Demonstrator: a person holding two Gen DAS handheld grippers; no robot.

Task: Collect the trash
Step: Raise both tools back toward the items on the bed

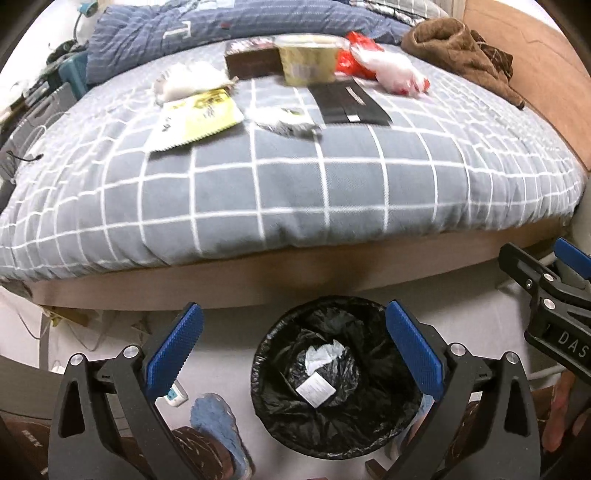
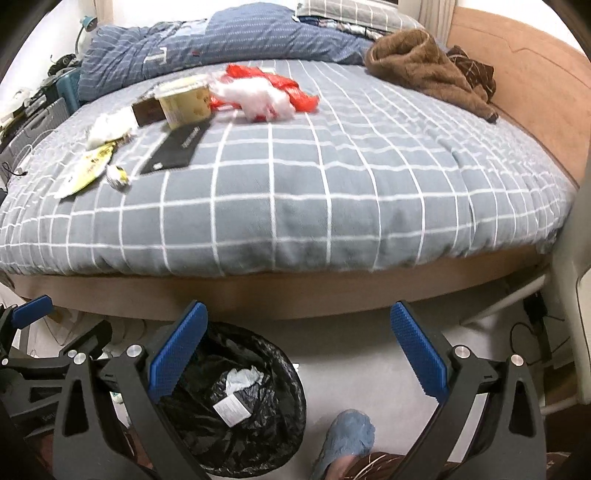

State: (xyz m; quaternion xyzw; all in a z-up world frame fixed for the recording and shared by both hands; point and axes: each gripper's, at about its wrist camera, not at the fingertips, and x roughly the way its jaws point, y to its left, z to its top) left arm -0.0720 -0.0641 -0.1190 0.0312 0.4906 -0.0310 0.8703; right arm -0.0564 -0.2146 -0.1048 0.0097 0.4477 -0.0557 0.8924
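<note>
A black-lined trash bin (image 1: 334, 376) (image 2: 240, 402) stands on the floor at the foot of the bed, with a crumpled white tissue (image 1: 325, 352) (image 2: 243, 376) and a labelled black packet (image 1: 316, 389) (image 2: 231, 406) inside. My left gripper (image 1: 293, 339) hangs open above the bin, nothing between its blue pads. My right gripper (image 2: 299, 347) is open too, empty, just right of the bin. On the bed lie a yellow wrapper (image 1: 201, 116) (image 2: 86, 170), a black flat packet (image 1: 349, 103) (image 2: 177, 149), a cream tub (image 1: 308, 59) (image 2: 184, 99), a brown box (image 1: 253, 62), white wads and a red-and-white plastic bag (image 1: 380, 62) (image 2: 266, 92).
The grey checked bed cover (image 1: 295, 184) (image 2: 332, 192) fills the middle of both views, with a blue quilt (image 1: 221, 26) and a brown blanket (image 1: 461, 55) at the back. A wooden headboard (image 2: 524, 74) runs along the right. The person's blue slipper (image 1: 218, 417) (image 2: 347, 432) is beside the bin.
</note>
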